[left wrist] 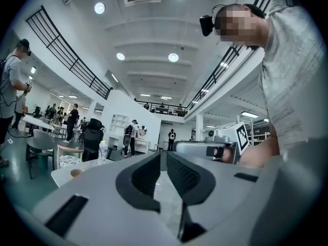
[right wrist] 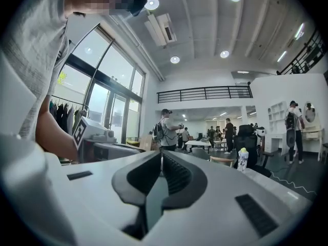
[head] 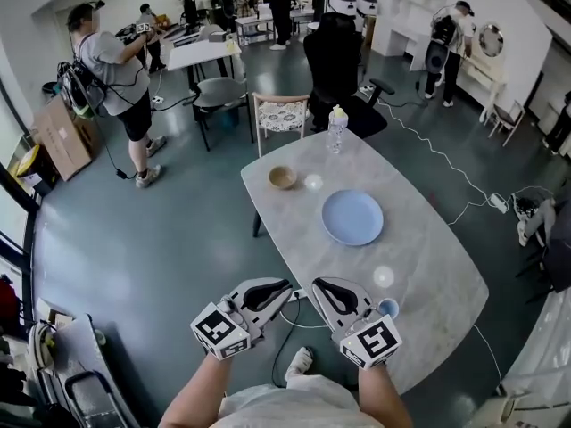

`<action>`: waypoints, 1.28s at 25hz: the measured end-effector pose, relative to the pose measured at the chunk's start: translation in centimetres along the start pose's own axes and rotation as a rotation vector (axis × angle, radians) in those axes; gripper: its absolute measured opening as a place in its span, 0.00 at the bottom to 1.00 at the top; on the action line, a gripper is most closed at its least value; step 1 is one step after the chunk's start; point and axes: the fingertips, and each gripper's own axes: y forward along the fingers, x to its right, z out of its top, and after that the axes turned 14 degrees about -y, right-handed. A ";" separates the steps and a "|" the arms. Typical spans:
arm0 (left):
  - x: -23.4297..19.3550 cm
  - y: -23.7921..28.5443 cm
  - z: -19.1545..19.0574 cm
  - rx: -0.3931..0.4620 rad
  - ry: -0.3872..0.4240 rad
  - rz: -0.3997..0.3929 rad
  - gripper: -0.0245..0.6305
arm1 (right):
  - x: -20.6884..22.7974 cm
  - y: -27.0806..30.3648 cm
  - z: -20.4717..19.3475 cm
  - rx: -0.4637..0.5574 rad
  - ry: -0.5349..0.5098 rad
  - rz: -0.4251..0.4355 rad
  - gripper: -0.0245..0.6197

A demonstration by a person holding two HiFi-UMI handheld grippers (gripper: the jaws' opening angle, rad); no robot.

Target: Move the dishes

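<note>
blue plate (head: 352,218): lies flat near the centre of the head view, on the oval marble table (head: 446,283), well apart from your left gripper (head: 284,287) and your right gripper (head: 319,285).

small tan bowl (head: 282,177): up and left of the plate, near the table's far left edge. a small clear dish (head: 313,182) sits just beside it on its right.

clear bottle (head: 336,129): upright at the far end of the table, upper centre of the frame, in front of a wooden chair (head: 282,114) and a black office chair (head: 335,61).

blue cup (head: 388,308): at the near table edge, lower right of centre, just right of your right gripper. a faint clear round item (head: 384,276), too pale to name, lies just above it.

left gripper: lower centre-left of the head view, at the table's near edge, tips angled toward the right gripper. in the left gripper view its jaws meet at the tips with nothing between them.

right gripper: lower centre, over the near edge of the table. in the right gripper view its jaws are likewise pressed together and empty.
</note>
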 end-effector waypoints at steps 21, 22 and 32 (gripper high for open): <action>-11.0 12.3 2.7 -0.096 0.034 -0.152 0.12 | 11.9 7.0 -5.0 -0.139 -0.016 -0.145 0.07; -12.1 13.2 2.4 -0.112 0.031 -0.167 0.12 | 12.7 7.7 -5.9 -0.161 -0.020 -0.159 0.07; -22.2 20.7 0.6 -0.296 0.017 -0.366 0.12 | 20.9 13.5 -12.0 -0.306 -0.015 -0.394 0.23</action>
